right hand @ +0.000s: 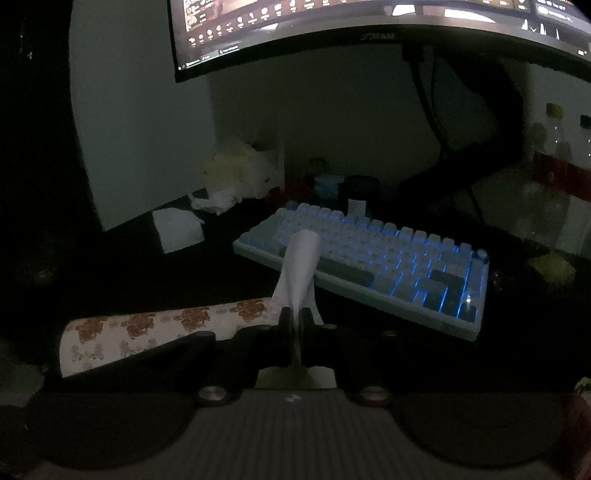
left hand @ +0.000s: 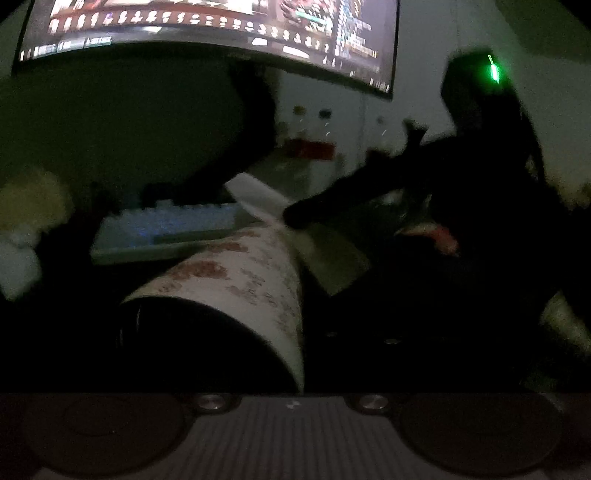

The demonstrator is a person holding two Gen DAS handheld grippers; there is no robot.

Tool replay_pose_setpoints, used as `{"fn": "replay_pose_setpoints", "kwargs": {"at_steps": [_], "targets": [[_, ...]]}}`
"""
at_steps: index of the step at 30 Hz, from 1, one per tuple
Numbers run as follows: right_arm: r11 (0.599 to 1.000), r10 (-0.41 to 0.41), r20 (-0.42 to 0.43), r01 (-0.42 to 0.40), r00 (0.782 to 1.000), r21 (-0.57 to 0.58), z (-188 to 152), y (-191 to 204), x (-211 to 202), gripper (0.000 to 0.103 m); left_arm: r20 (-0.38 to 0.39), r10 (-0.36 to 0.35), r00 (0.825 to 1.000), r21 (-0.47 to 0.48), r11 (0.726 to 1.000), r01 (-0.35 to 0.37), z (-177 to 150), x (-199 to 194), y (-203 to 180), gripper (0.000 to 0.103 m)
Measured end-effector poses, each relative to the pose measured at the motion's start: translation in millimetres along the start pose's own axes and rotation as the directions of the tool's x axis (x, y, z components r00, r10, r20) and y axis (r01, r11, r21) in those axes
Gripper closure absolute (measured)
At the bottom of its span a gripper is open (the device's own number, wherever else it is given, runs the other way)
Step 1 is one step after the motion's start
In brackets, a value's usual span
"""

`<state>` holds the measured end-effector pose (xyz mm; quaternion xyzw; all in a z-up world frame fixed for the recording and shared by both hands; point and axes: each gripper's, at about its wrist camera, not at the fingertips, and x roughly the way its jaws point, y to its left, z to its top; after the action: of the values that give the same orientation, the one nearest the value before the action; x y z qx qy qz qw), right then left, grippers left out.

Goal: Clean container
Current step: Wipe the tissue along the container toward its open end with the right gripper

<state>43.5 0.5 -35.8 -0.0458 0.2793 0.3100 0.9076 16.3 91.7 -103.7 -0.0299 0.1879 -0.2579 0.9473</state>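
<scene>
A paper cup with a reddish floral print [left hand: 236, 284] lies tilted close in the left wrist view, its dark mouth toward the camera. My left gripper [left hand: 301, 332] is barely visible in the dark. Its jaws look shut on the cup's wall at the rim, one finger inside and one outside. My right gripper [right hand: 295, 317] is shut on a rolled white tissue [right hand: 301, 258] that sticks up past its fingertips. From the left wrist view this right gripper [left hand: 295, 218] reaches in from the right, with the tissue [left hand: 258, 195] at the cup's far end. The cup [right hand: 147, 328] lies left of the right gripper.
A backlit blue keyboard [right hand: 369, 254] sits behind the cup under a lit monitor [right hand: 332, 26]. Crumpled tissues [right hand: 229, 177] and a white box [right hand: 177, 229] lie at the back left. Bottles [right hand: 554, 147] stand at the right. The desk is dark.
</scene>
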Motion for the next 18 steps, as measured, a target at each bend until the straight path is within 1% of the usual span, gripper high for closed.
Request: {"fn": "replay_pose_setpoints", "kwargs": {"at_steps": [2,3,4,5,7,8,9,10,11,12,13,14,15,18], "targets": [[1.0,0.02,0.004,-0.02,1.0,0.014,0,-1,-7,0.098,0.02,-0.058,0.998,-0.063,0.996,0.059,2,-6,10,0.099],[0.999,0.034,0.008,-0.034,0.999,0.018,1,0,-10,0.098,0.022,-0.095,0.995,-0.104,0.99,0.096,3,-15,10,0.098],[0.999,0.048,0.011,-0.049,0.999,0.022,1,0,-13,0.098,0.024,-0.129,0.991,-0.144,0.981,0.131,3,-35,-4,0.098],[0.998,0.057,0.013,-0.058,0.998,0.018,2,2,-16,0.098,0.026,-0.144,0.989,-0.157,0.977,0.146,2,-47,-13,0.097],[0.998,0.069,0.017,-0.069,0.997,0.009,3,6,-20,0.098,0.026,-0.129,0.991,-0.122,0.984,0.132,-3,-55,-20,0.096],[0.997,0.071,0.018,-0.071,0.997,0.003,3,8,-20,0.098,0.03,-0.116,0.993,-0.094,0.989,0.118,-2,-53,-27,0.087],[0.997,0.083,0.015,-0.083,0.996,-0.007,4,11,-21,0.098,0.035,-0.103,0.994,-0.058,0.993,0.105,0,-47,-35,0.063],[0.996,0.086,0.013,-0.086,0.996,-0.012,4,14,-19,0.098,0.038,-0.1,0.994,-0.028,0.994,0.101,3,-43,-40,0.047],[0.996,0.089,0.01,-0.089,0.996,-0.017,4,16,-17,0.098,0.04,-0.099,0.994,0.001,0.995,0.099,6,-39,-46,0.027],[0.995,0.096,0.004,-0.096,0.995,-0.025,5,19,-15,0.098,0.043,-0.097,0.994,0.031,0.995,0.096,9,-34,-51,0.022],[0.995,0.1,-0.001,-0.1,0.995,-0.029,5,22,-12,0.098,0.039,-0.089,0.995,0.064,0.994,0.086,13,-27,-58,0.022],[0.994,0.104,-0.006,-0.104,0.995,-0.033,6,24,-9,0.098,0.023,-0.071,0.997,0.095,0.993,0.069,15,-22,-62,0.019],[0.993,0.109,-0.012,-0.109,0.994,-0.038,6,27,-5,0.098,0.003,-0.055,0.998,0.114,0.992,0.054,13,-20,-65,0.019],[0.992,0.108,-0.016,-0.109,0.994,-0.063,9,36,4,0.098,-0.049,-0.034,0.998,0.106,0.994,0.039,16,0,-63,0.017]]}}
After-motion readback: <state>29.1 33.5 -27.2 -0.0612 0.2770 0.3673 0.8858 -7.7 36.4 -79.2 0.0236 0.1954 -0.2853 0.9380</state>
